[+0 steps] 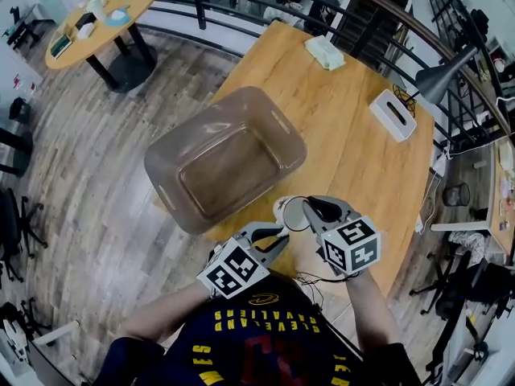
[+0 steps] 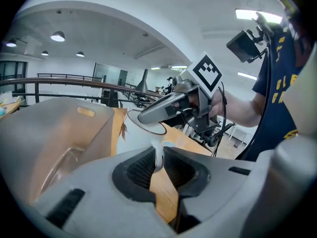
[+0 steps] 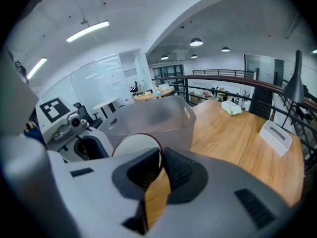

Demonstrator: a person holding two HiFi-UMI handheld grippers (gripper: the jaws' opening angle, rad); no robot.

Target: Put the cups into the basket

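The left gripper is clamped on the thin handle of a white cup. The right gripper pinches the same cup's dark rim. In the head view the cup is held between them, at about 5 o'clock of the translucent basket, just off its near corner. The basket stands on the wooden worktop, with a white box at its 3 o'clock, well apart.
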